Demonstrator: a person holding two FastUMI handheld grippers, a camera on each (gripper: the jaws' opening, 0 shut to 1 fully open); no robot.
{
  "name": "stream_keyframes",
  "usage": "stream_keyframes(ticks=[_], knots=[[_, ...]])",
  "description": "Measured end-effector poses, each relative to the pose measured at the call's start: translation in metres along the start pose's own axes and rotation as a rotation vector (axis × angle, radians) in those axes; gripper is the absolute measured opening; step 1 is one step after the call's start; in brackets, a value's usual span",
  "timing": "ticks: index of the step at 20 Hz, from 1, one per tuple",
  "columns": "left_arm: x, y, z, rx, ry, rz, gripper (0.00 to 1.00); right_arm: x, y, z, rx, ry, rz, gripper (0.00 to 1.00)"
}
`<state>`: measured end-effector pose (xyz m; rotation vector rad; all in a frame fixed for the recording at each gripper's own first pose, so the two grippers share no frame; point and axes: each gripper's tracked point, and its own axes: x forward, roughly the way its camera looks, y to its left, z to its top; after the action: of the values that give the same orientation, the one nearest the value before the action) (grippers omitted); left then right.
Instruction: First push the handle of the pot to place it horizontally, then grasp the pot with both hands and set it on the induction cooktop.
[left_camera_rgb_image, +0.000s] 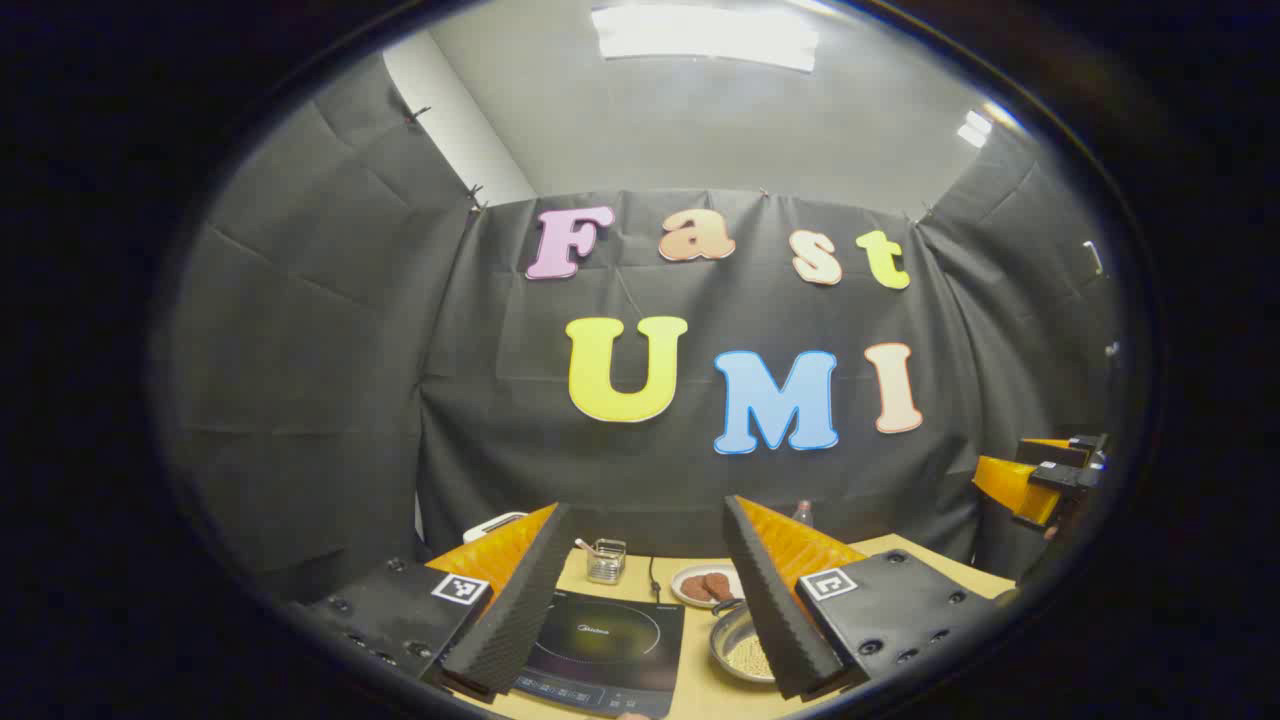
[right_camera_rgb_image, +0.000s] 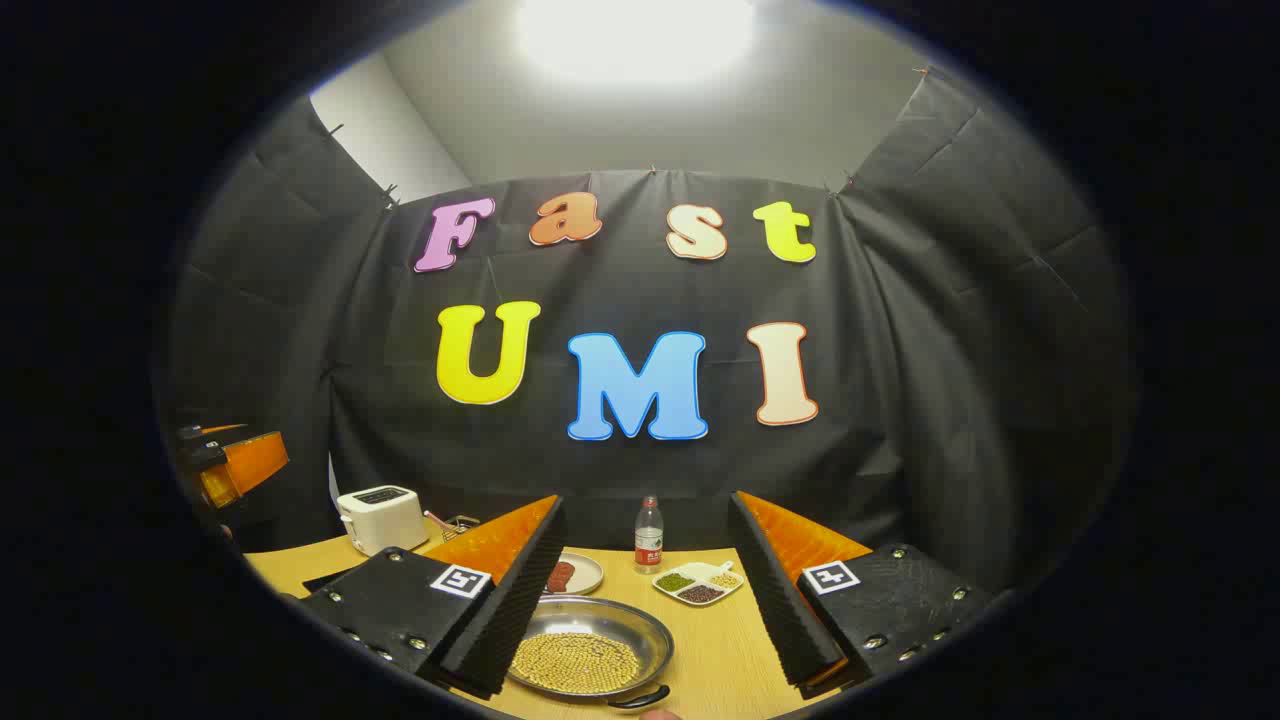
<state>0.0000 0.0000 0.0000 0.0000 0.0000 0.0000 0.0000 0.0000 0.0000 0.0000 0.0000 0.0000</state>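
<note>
Nearest in the right gripper view, the right gripper (right_camera_rgb_image: 640, 610) is spread wide with nothing between its fingers, held above the table (right_camera_rgb_image: 720, 650) and looking down over the pot (right_camera_rgb_image: 585, 655). The pot is a shallow metal pan of pale grains sitting on the wood right below that gripper, so the gripper looks set up for the opening push. A dark handle (right_camera_rgb_image: 640, 697) shows at the pot's near rim; it lies at the picture's edge, so I cannot tell which way it points or whether it already lies level.

In the left gripper view, the left gripper (left_camera_rgb_image: 645, 600) is likewise wide and empty, raised over the cooktop (left_camera_rgb_image: 610, 645), with the pot just to the cooktop's right and not on it. That puts each gripper over its own end of the job: one at the pot, one at the place it has to go. Neither touches anything, so I judge the handle push not yet made.

Farther back on the table stand a plate (right_camera_rgb_image: 578, 575) with something dark red on it, a divided dish (right_camera_rgb_image: 698, 583) of beans or grains, and a bottle (right_camera_rgb_image: 649, 535). On the left side sits a toaster (right_camera_rgb_image: 380, 518), and a small metal holder (left_camera_rgb_image: 606, 560) stands behind the cooktop. These are well apart from the pot's short path to the cooktop, so they should not hinder the lift.
</note>
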Motion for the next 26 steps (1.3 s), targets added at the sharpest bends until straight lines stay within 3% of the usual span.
stream_keyframes(ticks=[16,26], knots=[[-0.007,-0.005,0.002,-0.008,-0.003,-0.031,1.0,-0.016,-0.009,0.019,0.007,-0.055,-0.028,0.98],[-0.014,-0.031,0.007,0.039,-0.013,-0.041,0.97,-0.016,-0.03,0.005,0.013,-0.004,-0.027,0.98]])
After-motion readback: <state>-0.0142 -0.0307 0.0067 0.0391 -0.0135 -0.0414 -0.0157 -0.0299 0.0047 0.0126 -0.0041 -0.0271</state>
